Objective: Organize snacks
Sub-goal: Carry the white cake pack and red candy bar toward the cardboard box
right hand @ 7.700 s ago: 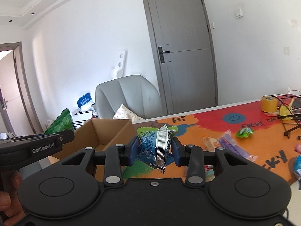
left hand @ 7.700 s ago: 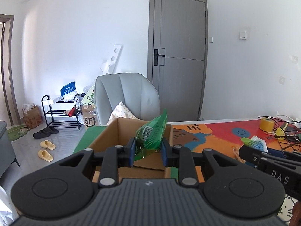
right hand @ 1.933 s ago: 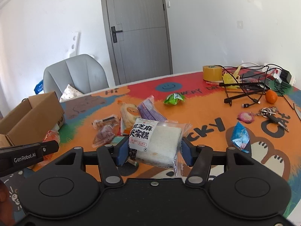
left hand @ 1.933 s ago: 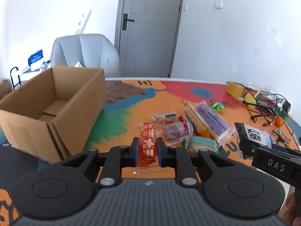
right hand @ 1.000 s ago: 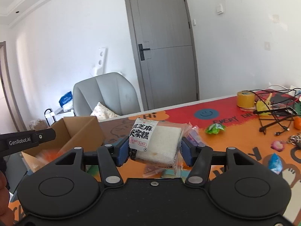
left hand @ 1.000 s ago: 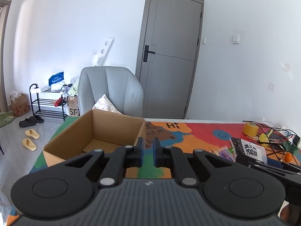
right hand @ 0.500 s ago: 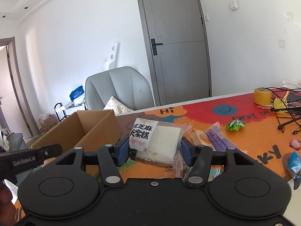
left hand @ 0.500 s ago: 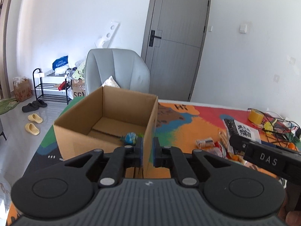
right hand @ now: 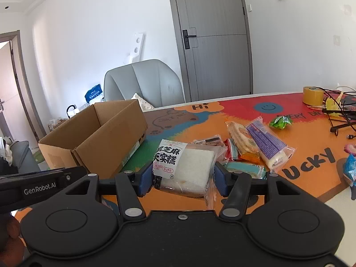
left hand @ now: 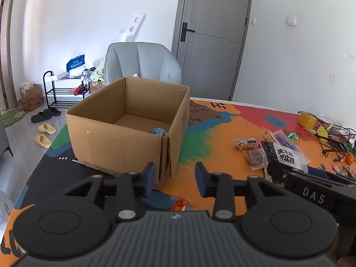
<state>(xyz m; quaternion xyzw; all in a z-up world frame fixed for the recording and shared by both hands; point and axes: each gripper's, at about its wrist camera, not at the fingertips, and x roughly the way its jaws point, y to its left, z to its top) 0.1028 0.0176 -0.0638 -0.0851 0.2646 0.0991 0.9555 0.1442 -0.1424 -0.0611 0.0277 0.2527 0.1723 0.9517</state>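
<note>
Left tool has just opened, empty, near the cardboard box; right tool grips a rice cake packet, likely boxed next.

Both views are bright with even daylight; the white wall is washed pale, strongest at upper left. Fisheye distortion bows the door and its frame, and dark vignette cuts the corners. The cardboard box casts a soft shadow on the desk toward lower right. Focus is sharp mid-frame; packet print reads clearly, while the edges smear slightly.
</note>
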